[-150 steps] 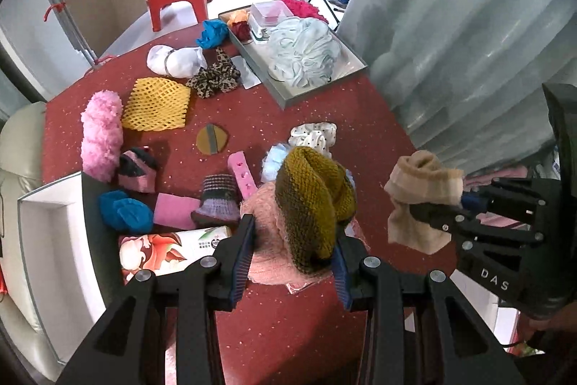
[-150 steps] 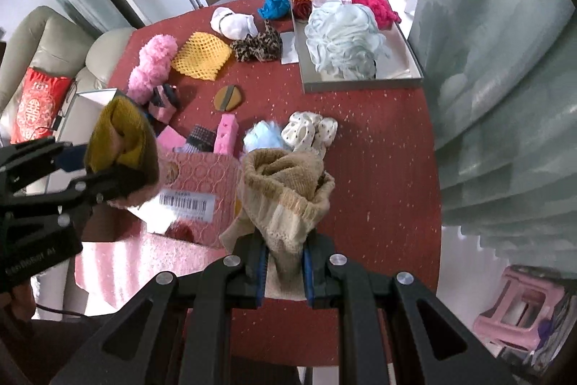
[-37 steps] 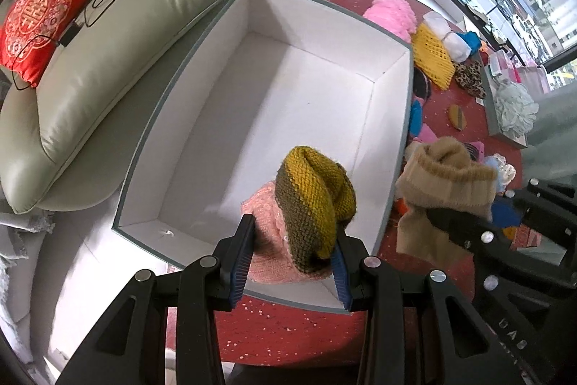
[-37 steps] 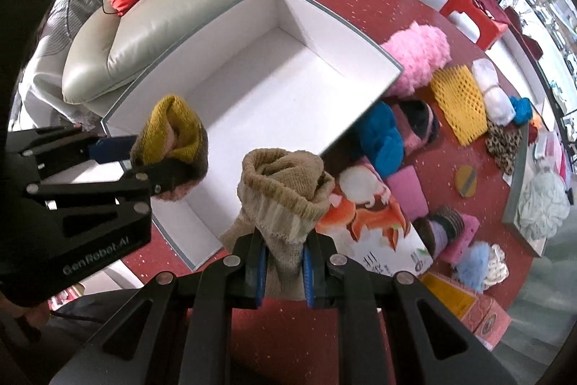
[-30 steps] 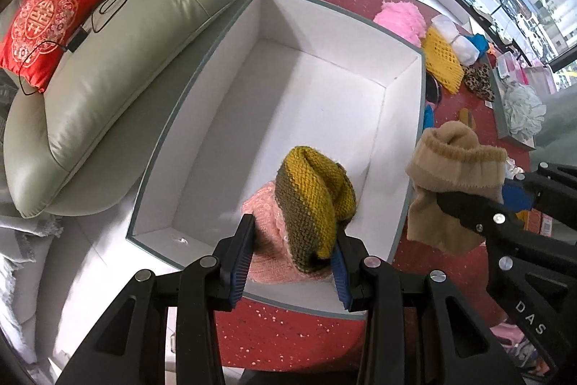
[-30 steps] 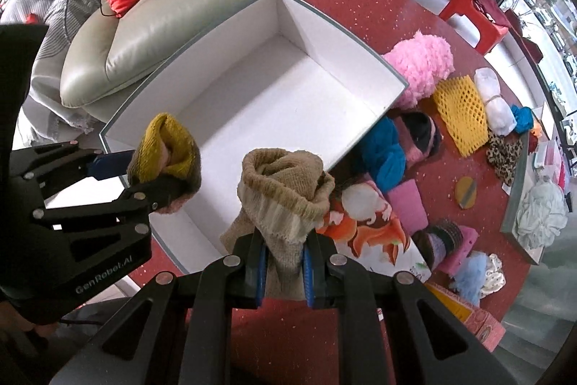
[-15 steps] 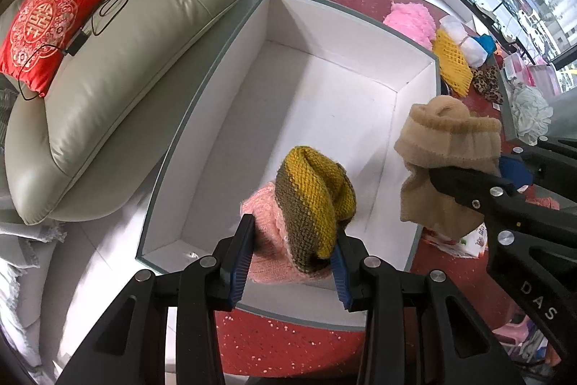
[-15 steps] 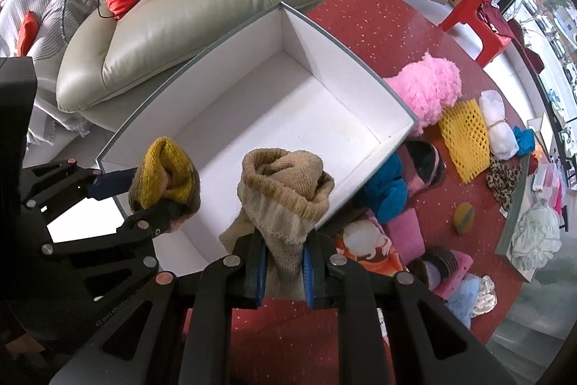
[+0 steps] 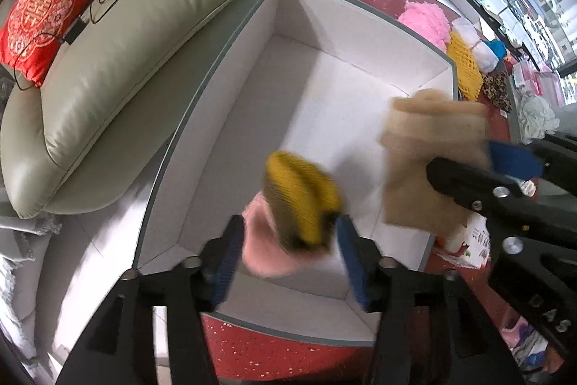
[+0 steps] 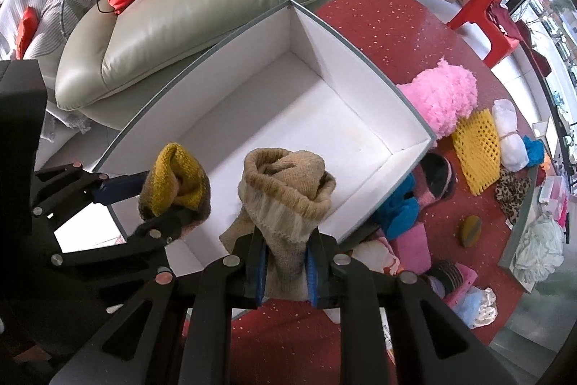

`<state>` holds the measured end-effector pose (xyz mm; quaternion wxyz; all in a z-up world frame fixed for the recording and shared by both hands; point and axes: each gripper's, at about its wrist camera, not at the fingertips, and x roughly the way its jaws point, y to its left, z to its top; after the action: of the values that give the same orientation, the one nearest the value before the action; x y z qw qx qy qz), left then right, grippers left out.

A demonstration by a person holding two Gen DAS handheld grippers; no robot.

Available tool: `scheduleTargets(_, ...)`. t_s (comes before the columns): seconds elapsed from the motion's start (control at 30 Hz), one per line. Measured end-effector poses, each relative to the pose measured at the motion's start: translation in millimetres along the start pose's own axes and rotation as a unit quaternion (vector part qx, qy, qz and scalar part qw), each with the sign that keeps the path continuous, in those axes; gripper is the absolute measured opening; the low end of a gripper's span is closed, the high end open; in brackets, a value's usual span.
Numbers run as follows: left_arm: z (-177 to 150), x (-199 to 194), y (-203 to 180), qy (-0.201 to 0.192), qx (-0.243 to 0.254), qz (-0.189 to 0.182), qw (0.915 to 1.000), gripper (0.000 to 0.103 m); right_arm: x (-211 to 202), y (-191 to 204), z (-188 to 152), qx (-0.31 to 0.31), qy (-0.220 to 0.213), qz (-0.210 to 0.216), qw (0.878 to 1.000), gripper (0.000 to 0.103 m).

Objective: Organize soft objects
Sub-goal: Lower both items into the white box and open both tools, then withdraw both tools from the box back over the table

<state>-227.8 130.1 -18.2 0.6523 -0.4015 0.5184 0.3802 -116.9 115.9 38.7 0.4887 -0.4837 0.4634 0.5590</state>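
Mustard knit hat: clamped with a pink knit piece between the pads of the left tongs; blurred in the left wrist view, sharp in the right wrist view.
Left tongs: closed on the mustard knit hat; load sits straight ahead of the fingertips, above the near end of the white box.
White box: lies ahead of and below both tongs; long axis runs away from the fingertips toward the far corner; floor bare.
Beige knit sock: gripped by the right tongs, cuff rolled at the top, body hanging down between the pads.
Right tongs: closed on the beige knit sock; held to the right of the left tongs, over the near right part of the box.
Deciding relation: both loads hang above the box opening, so release needs only a short drop; judged nearer the near wall than the far one.
Remaining soft items: pink fluffy bundle and yellow mesh lie beyond the box's right wall, well apart from either tongs.
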Motion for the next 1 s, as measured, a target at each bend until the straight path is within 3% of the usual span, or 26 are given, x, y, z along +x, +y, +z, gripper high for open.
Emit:
scheduleTargets(0.1,3,0,2,-0.002,-0.011,-0.005,0.9999,0.069,-4,-4,4,0.01,-0.008,-0.002,1.0,0.035)
scheduleTargets(0.2,4,-1,2,-0.009,-0.011,-0.008,0.9999,0.069,-11,-16,5,0.028,-0.021,-0.012,0.999,0.068)
scheduleTargets(0.53,3,-4,-31,-0.007,0.026,-0.023,0.9994,0.069,-39,-85,-33,0.13,-0.041,-0.015,0.991,0.069)
scheduleTargets(0.83,2,-15,-96,-0.013,0.096,-0.045,0.9943,0.069,-63,-168,-97,0.249,-0.041,-0.028,0.967,0.069)
scheduleTargets(1.0,0,-18,-130,-0.011,0.125,-0.047,0.991,0.069,-71,-193,-120,0.279,-0.056,-0.011,0.959,0.069)
